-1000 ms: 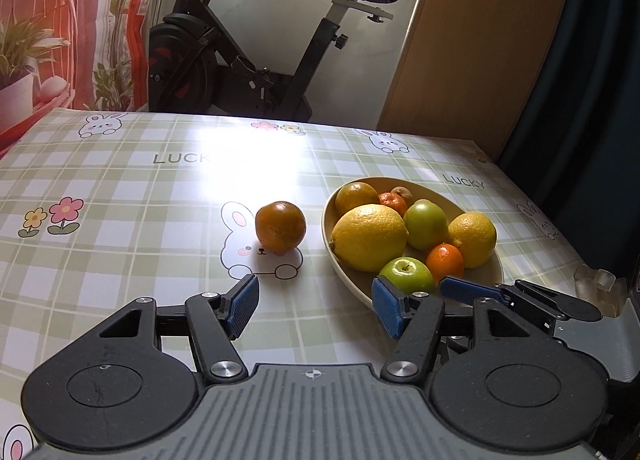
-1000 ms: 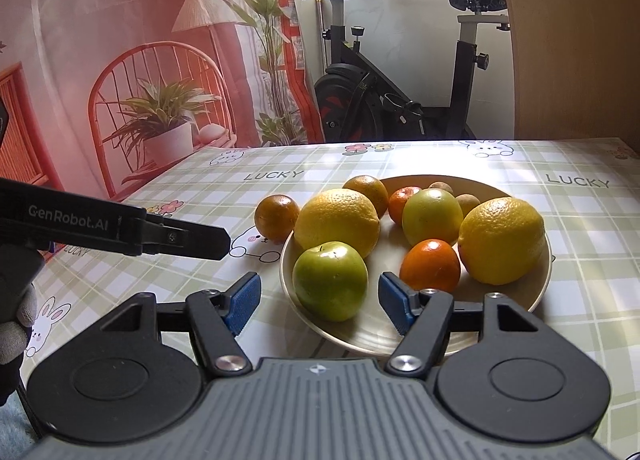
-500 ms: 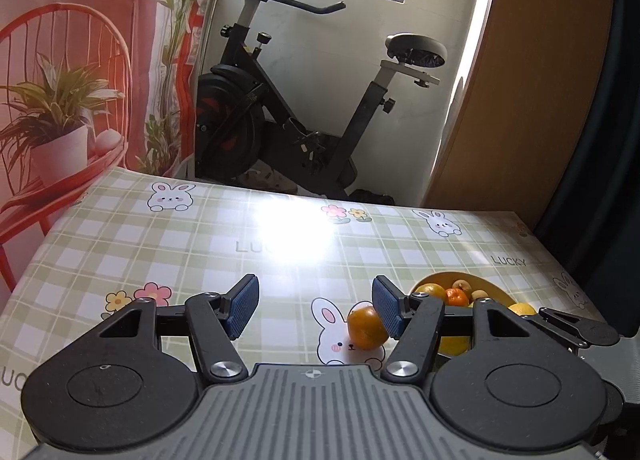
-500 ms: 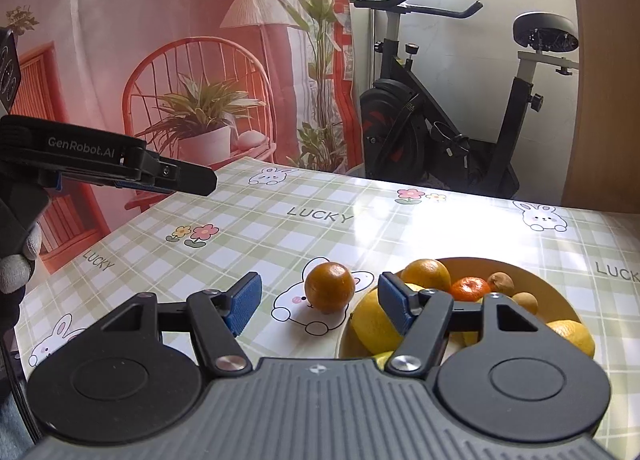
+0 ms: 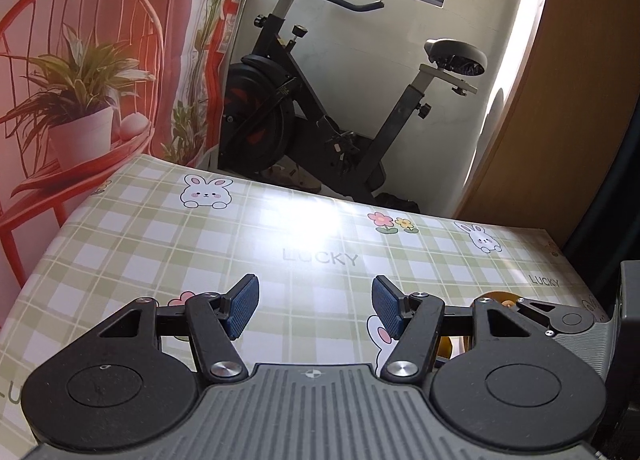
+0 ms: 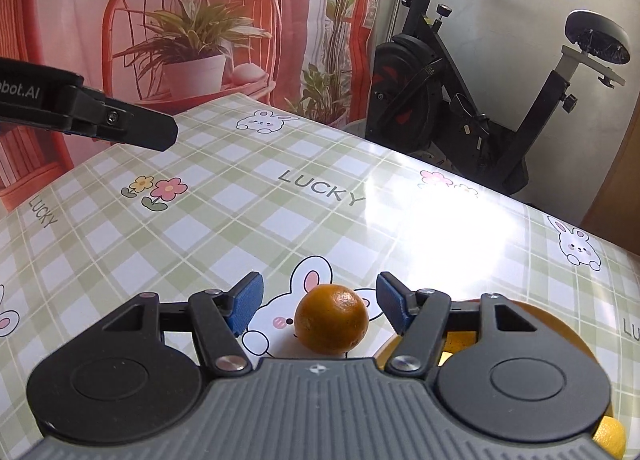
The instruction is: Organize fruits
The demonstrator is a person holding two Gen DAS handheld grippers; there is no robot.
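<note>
Blue-padded fingers (image 6: pixel 249 302) of the right gripper (image 6: pixel 318 300) stand spread wide over a green-checked tablecloth (image 6: pixel 224 228), with one orange (image 6: pixel 331 319) sitting on the cloth in the gap between them, nearer the right pad but touching neither. That single orange rests on a printed rabbit, just left of a tan fruit bowl (image 6: pixel 560 324) whose rim shows behind the gripper's right linkage; a yellow fruit (image 6: pixel 610 436), largely hidden, peeks out at the near right corner, and how many fruits the bowl holds cannot be told from this angle. In the left wrist view, the left gripper (image 5: pixel 316 306) is likewise wide open with nothing between its two pads, held above bare cloth; only a sliver of the bowl (image 5: pixel 494 296) and an orange-coloured patch appear behind its right linkage. From the right wrist view, the left gripper's black finger (image 6: pixel 120 126) reaches in from the far left, well apart from the orange. Beyond the table's far edge stand one black exercise bike (image 6: pixel 480 100) under a window and a red-toned backdrop (image 6: pixel 192 20) printed with one wire chair and potted plants.
</note>
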